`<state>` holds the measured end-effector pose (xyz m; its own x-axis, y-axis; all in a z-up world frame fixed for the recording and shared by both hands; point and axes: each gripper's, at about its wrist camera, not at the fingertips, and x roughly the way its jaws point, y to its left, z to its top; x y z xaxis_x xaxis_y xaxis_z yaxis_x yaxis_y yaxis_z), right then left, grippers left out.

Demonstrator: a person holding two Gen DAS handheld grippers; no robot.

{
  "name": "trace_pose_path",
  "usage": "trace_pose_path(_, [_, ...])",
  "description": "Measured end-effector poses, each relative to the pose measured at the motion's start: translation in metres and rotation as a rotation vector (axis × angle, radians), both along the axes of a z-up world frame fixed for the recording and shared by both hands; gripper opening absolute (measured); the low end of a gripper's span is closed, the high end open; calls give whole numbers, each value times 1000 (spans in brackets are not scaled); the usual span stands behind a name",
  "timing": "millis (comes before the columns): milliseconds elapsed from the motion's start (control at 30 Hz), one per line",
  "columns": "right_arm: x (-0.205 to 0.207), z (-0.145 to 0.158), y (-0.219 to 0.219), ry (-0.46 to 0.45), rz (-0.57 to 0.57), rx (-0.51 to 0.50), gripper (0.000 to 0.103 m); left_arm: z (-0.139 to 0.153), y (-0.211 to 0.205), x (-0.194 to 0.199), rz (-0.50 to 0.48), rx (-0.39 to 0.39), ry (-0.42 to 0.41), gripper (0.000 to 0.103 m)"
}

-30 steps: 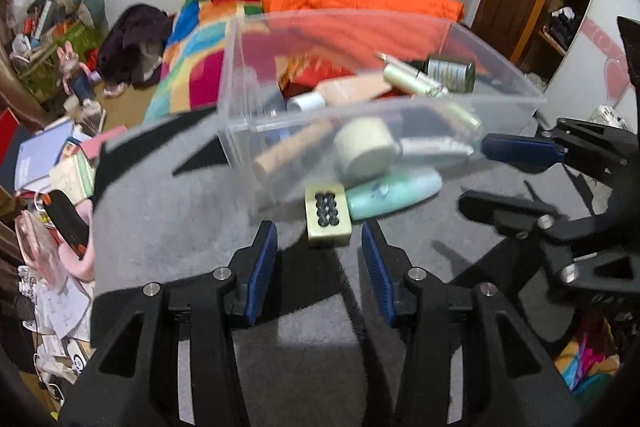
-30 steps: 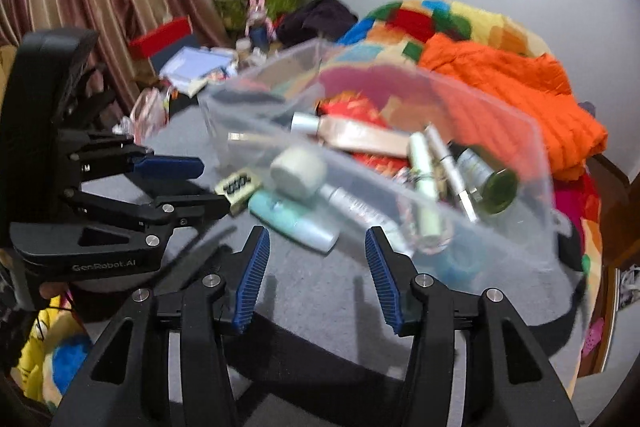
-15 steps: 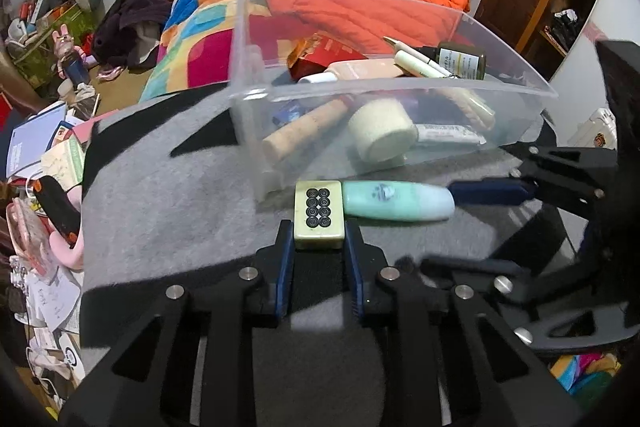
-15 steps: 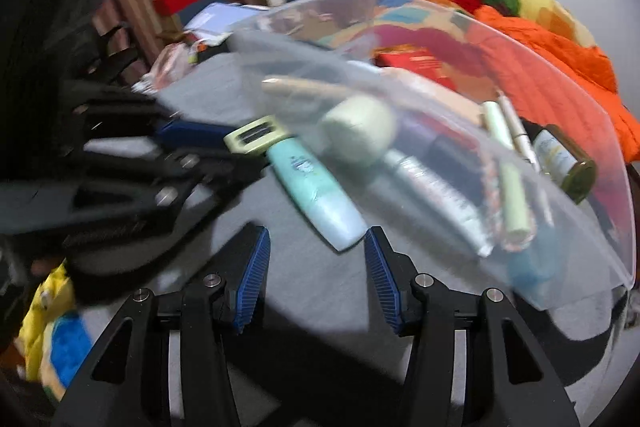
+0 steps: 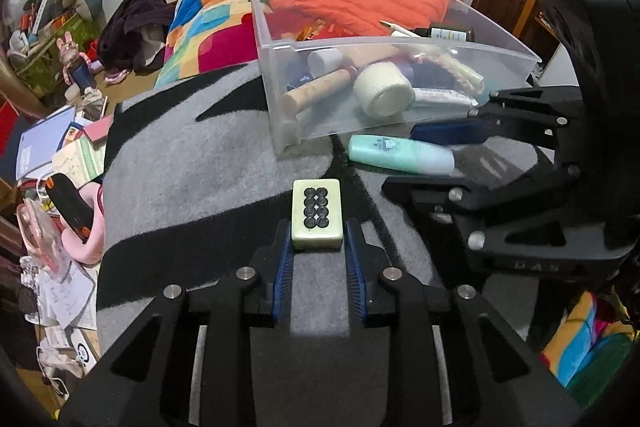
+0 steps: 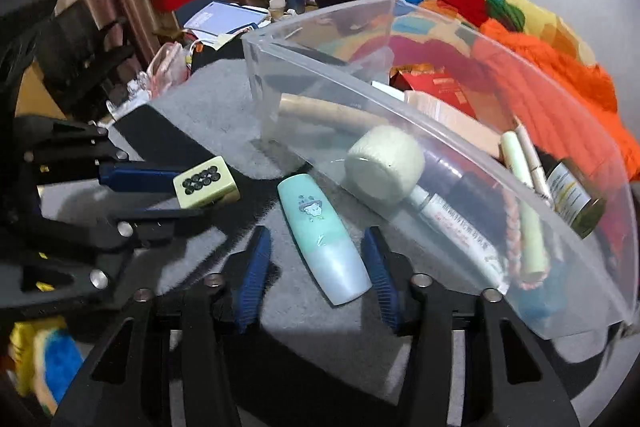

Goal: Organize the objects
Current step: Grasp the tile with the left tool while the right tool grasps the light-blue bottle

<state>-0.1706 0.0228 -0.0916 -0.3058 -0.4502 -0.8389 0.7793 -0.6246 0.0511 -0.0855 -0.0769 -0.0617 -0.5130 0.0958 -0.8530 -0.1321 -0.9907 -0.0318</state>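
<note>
A cream mahjong tile (image 5: 317,215) with black circles sits between the blue pads of my left gripper (image 5: 317,233), which grips its near end. Those jaws are easing open slightly, and the pads still press the tile. In the right wrist view the tile (image 6: 206,185) hangs at the left in that gripper (image 6: 188,193). A mint-green tube (image 6: 324,239) lies on the grey blanket beside the clear plastic bin (image 6: 320,67). My right gripper (image 6: 316,233) straddles the tube. Its jaws are closing, and a gap remains on the left side. The left wrist view shows the tube (image 5: 400,155) between the right gripper's fingers (image 5: 448,135).
The bin (image 5: 264,27) holds a cream roll (image 5: 384,93), a wooden cylinder, tubes and a dark bottle. A grey and black blanket (image 5: 200,167) covers the surface. Behind lie a patchwork quilt and an orange blanket. Books and clutter crowd the floor at the left.
My left gripper shut on the mahjong tile and drew it back from the bin. My right gripper moved forward and down over the mint tube, and its jaws narrowed.
</note>
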Motion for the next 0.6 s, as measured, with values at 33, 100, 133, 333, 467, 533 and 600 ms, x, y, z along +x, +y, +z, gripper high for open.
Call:
trace_pose_path(33, [0,0,2,-11,-4,-10,23,0,1,-1,2,-2,3,28])
trace_pose_path(100, [2,1,7,-26,-12,-17,23,-1,1,-3,11,-2,10,28])
trace_pose_path(133, [4,2,10,-27,-18,-22,23,-2,0,-5,17,1,13,28])
trace_pose_path(333, [18,11,28,-25,-41,-74,23,3,-3,-6,38,-1,48,24])
trace_pose_path(467, [27,28,40,-7,-53,-131,23,15,-3,-3,44,11,83,24])
trace_pose_path(533, [28,37,45,8,-59,-155,23,23,-2,-3,42,19,101,24])
trace_pose_path(600, [30,48,49,39,-66,-171,23,31,2,-3,38,28,122,24])
